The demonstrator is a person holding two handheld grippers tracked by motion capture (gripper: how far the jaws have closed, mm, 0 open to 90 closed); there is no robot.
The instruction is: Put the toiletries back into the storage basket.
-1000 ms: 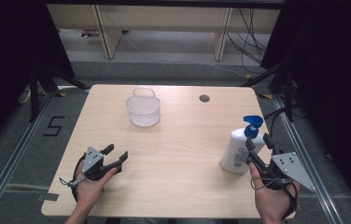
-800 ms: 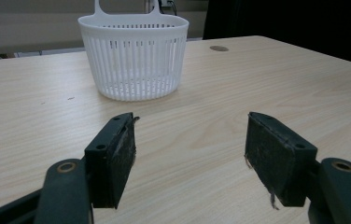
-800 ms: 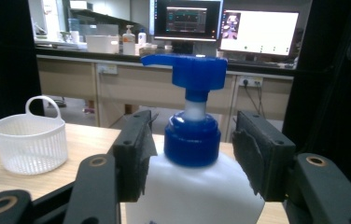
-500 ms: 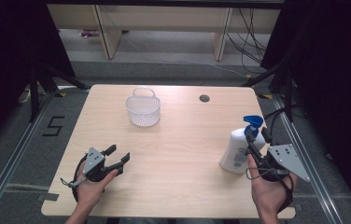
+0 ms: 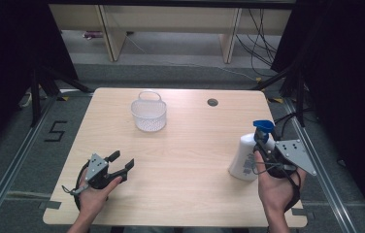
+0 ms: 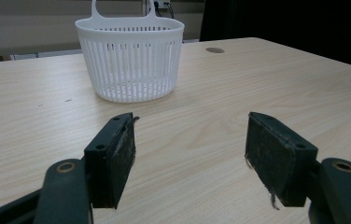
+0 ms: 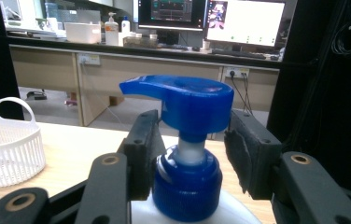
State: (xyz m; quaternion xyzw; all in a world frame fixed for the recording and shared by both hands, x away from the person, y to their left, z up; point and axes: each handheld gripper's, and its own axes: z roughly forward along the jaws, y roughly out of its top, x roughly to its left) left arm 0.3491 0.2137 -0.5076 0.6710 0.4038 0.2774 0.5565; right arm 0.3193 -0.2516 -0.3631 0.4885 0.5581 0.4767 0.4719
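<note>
A white pump bottle [image 5: 241, 159] with a blue pump head [image 7: 192, 100] stands near the table's right edge. My right gripper [image 5: 262, 145] reaches it from behind. Its jaws have just been closing, and the pads now sit against the blue collar under the pump head, so the right gripper [image 7: 190, 135] is shut on the bottle's neck. My left gripper [image 5: 123, 159] rests low at the front left, open, with nothing between its jaws [image 6: 190, 140]. A white slatted basket [image 5: 148, 115] with a handle stands at the back centre, also seen ahead of the left jaws [image 6: 129, 60].
A small round hole [image 5: 212, 102] lies in the wooden table top [image 5: 185, 160] at the back right. Cables trail off the right edge near the bottle. Dark frame legs and shelving stand beyond the far edge. The basket [image 7: 5, 149] is off to the bottle's left.
My right gripper has moved a little forward and up onto the bottle's pump, and its jaws have narrowed around the neck. The left gripper has not moved.
</note>
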